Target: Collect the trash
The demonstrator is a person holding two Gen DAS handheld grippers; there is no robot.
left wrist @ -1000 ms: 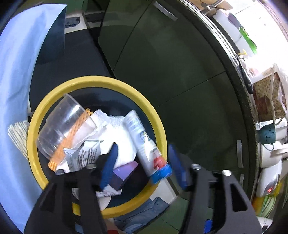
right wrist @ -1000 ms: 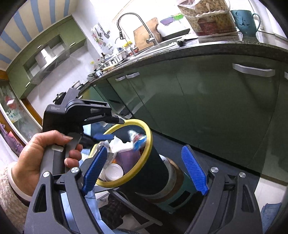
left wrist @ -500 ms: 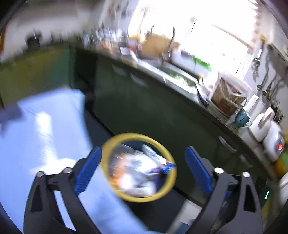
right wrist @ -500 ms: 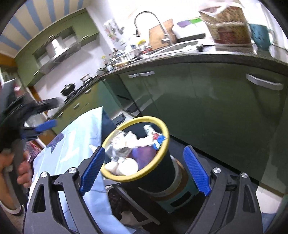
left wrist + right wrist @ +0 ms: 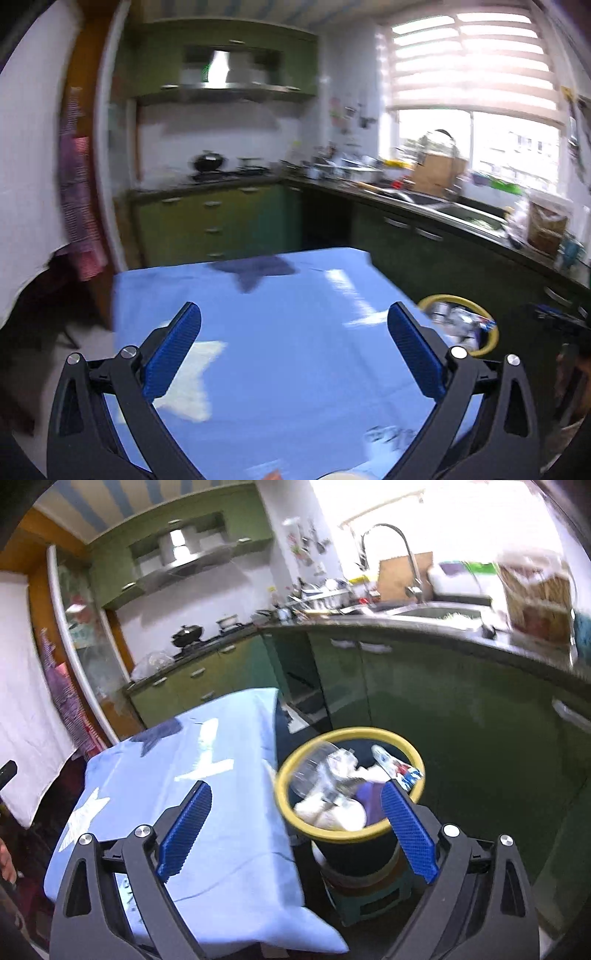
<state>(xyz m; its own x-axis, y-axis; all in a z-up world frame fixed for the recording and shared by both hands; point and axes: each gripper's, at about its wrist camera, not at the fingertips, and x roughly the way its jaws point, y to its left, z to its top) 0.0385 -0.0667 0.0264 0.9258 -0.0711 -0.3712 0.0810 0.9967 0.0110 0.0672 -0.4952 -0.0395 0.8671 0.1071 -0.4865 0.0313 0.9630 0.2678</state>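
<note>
Kitchen: green cabinets (image 5: 436, 686) run along the dark counter, with a sink (image 5: 436, 611) under a bright window.
Table: a light-blue cloth (image 5: 295, 350) covers it; its surface looks bare of litter apart from pale patches and a blurred mark at the near edge.
Bin: the yellow-rimmed bin (image 5: 343, 835) stands on the floor just beside the table's right edge, holding a clear cup (image 5: 314, 766), white paper, a purple item and a tube.
Left gripper (image 5: 293, 352): jaws spread wide with nothing between them, pointing out over the cloth.
Right gripper (image 5: 297, 830): jaws opening and empty, aimed between the table edge and the bin.
Task stage: judged near its end, since the trash sits in the bin and no loose piece shows clearly on the table.
Risk one: the trash is heaped close to the rim, so a brush from the right gripper could tip the cup out.
Risk two: motion blur hides the near table edge, so a small scrap there could be missed.
Risk three: a finger catching the hanging cloth could drag it off.
</note>
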